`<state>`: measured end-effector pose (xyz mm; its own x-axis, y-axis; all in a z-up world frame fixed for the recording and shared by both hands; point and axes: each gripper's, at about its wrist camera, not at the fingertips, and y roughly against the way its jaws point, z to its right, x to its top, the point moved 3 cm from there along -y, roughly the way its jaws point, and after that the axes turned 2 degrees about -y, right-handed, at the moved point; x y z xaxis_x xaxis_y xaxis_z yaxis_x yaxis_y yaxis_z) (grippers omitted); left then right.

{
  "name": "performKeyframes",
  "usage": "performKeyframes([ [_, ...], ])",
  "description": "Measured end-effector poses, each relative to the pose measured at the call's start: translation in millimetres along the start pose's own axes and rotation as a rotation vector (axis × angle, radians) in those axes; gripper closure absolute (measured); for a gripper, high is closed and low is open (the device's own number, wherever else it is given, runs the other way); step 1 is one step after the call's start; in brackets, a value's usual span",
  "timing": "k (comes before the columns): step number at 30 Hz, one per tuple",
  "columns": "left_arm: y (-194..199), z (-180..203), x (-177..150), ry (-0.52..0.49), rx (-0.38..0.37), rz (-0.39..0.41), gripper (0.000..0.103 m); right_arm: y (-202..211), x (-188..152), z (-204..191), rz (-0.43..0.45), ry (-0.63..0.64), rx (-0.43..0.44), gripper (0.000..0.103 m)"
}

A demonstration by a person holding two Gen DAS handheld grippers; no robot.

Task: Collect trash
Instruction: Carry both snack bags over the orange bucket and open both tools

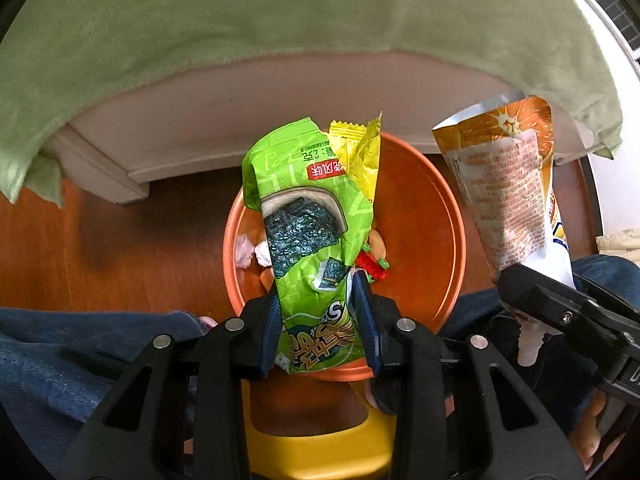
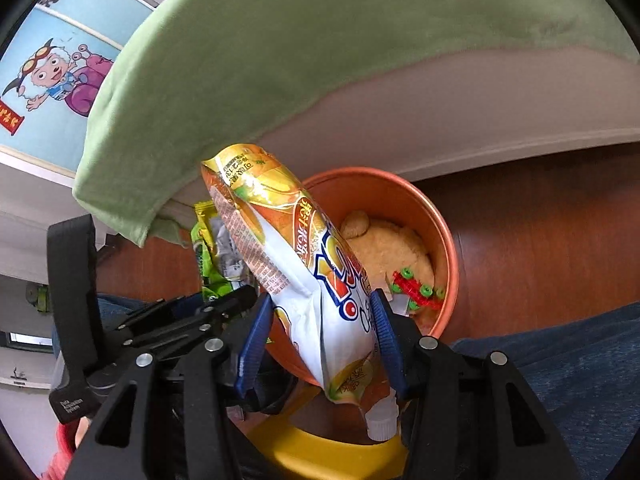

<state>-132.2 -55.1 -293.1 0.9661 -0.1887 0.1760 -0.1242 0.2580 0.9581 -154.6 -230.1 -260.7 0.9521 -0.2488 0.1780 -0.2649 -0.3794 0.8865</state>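
My left gripper [image 1: 318, 300] is shut on a green seaweed snack wrapper [image 1: 308, 224] with a yellow wrapper [image 1: 360, 156] tucked behind it, held upright over an orange bin [image 1: 432, 216]. My right gripper [image 2: 320, 316] is shut on an orange juice pouch [image 2: 296, 256] with a white spout, held just left of the bin [image 2: 444, 240]. The pouch [image 1: 508, 184] and right gripper [image 1: 560, 308] also show at the right of the left wrist view. The green wrapper [image 2: 208, 268] shows behind the pouch in the right wrist view.
The bin holds a red and green toy piece [image 2: 416, 288], a tan plush item [image 2: 392, 248] and crumpled paper [image 1: 250, 252]. A bed with a green cover [image 1: 280, 20] stands behind on a wood floor [image 1: 120, 240]. A yellow stool [image 1: 320, 452] and denim-clad legs [image 1: 60, 360] are below.
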Motion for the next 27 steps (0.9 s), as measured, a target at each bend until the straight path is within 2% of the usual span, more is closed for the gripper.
performKeyframes([
  [11, 2.3, 2.7, -1.2, 0.002, -0.002, 0.0, 0.069, -4.2, -2.0, 3.7, -0.011, -0.017, 0.014, 0.051],
  [14, 3.3, 2.8, -2.3, 0.016, -0.003, 0.005, 0.048, -2.0, -0.8, 1.7, 0.007, -0.01, 0.001, 0.031],
  [15, 5.4, 1.3, -1.6, 0.026, 0.0, 0.012, 0.039, 1.6, 0.8, 1.2, 0.029, -0.002, -0.011, 0.031],
  [16, 6.9, 0.4, -1.2, 0.03, 0.004, 0.02, 0.038, 5.3, 2.4, 1.2, 0.046, 0.004, -0.023, 0.03],
  [18, 10.2, -0.9, 0.5, 0.035, 0.012, 0.032, 0.038, 12.1, 5.1, 3.6, 0.074, -0.004, -0.027, 0.025],
  [23, 20.7, -5.4, 3.9, 0.066, 0.017, 0.06, 0.038, 26.3, 10.1, 11.3, 0.124, -0.032, -0.03, 0.025],
  [27, 37.4, -14.3, 8.4, 0.13, 0.003, 0.109, 0.038, 34.8, 10.3, 13.4, 0.151, -0.038, -0.014, 0.025],
])
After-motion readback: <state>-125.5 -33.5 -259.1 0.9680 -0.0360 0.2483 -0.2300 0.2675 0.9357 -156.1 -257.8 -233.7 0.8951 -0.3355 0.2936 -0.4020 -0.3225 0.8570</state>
